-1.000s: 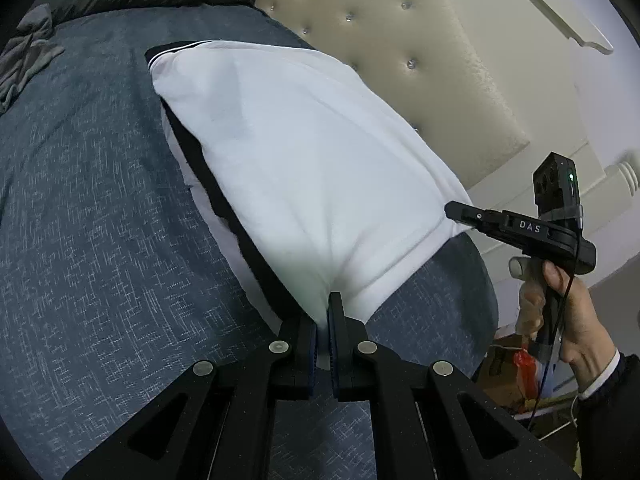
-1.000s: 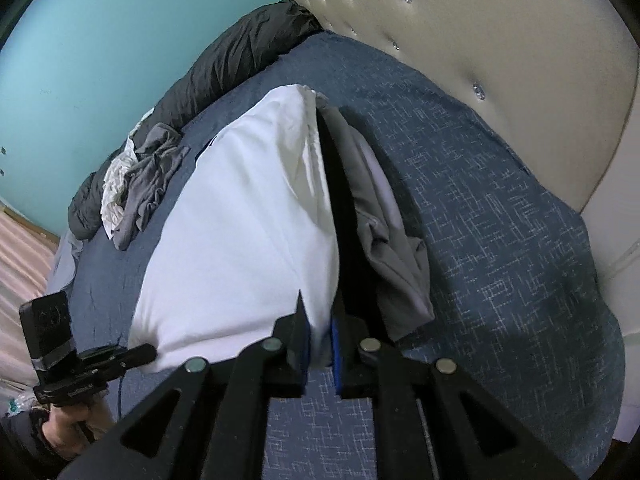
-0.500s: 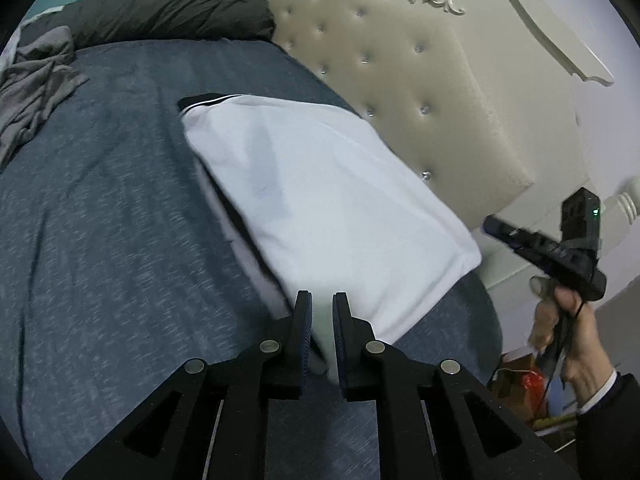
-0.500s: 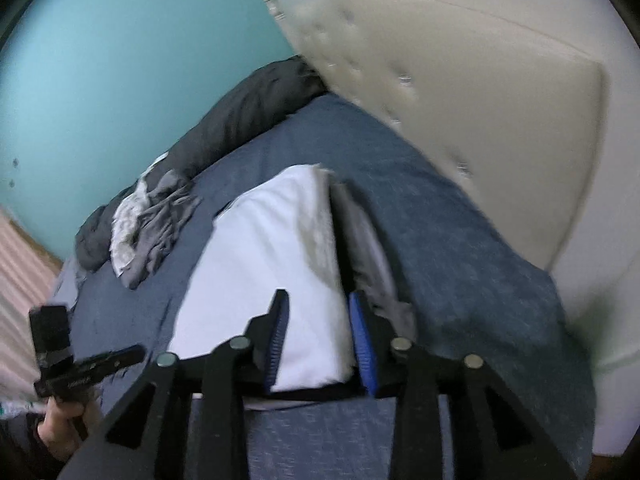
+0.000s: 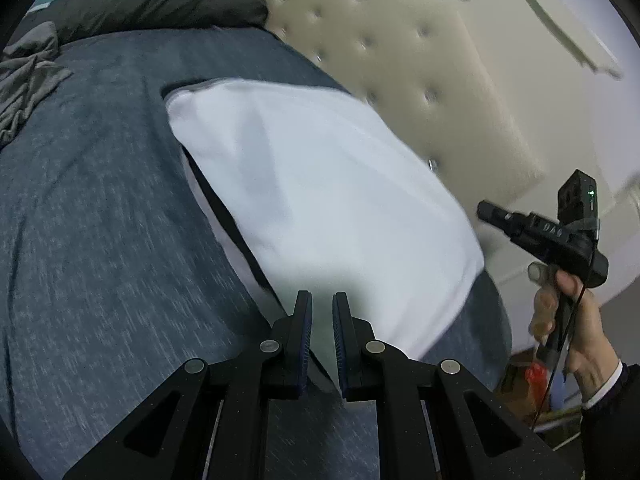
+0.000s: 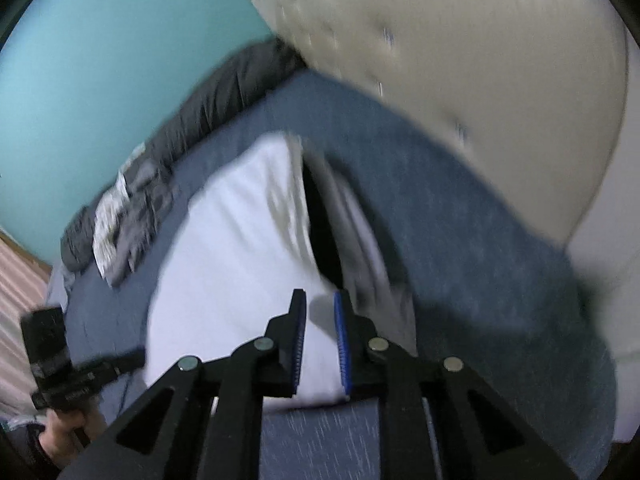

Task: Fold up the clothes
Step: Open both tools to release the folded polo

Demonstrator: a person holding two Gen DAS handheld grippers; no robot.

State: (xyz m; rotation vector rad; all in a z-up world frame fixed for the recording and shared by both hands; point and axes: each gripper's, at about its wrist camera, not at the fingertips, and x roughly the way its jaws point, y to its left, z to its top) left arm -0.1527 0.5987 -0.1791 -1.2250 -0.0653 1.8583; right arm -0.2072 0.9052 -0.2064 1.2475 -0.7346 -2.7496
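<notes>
Change: both grippers have let go of the white garment's near edge, which they pinched a second ago, and have drawn back above it
Garment: white folded garment (image 5: 320, 200) lies flat on the blue bedspread (image 5: 100, 260), close to the headboard, with a black strip showing along its left fold in the left wrist view; in the right wrist view the same garment (image 6: 224, 280) shows a black and grey layer tucked along its right side
Left gripper: left gripper (image 5: 321, 308) hangs over the garment's near corner, fingers a narrow gap apart, nothing pressed between the blue pads; seen from the right wrist camera it (image 6: 132, 360) sits low at the left, held by a hand (image 6: 60, 436), jaw state unclear from that side
Right gripper: right gripper (image 6: 320, 308) hovers above the garment's near edge, fingers slightly parted and gripping nothing; from the left wrist camera it (image 5: 488, 212) appears off the bed's right side, clear of the cloth, in a hand (image 5: 568, 320) with a dark sleeve and white cuff
Bed: cream tufted headboard (image 5: 400, 80) stands behind the garment
Far end: dark rolled duvet (image 5: 160, 0) lies along the far side of the bed, with crumpled grey clothes (image 5: 28, 72) beside it
Wall: teal wall (image 6: 100, 60) rises beyond the duvet; this view is blurred
</notes>
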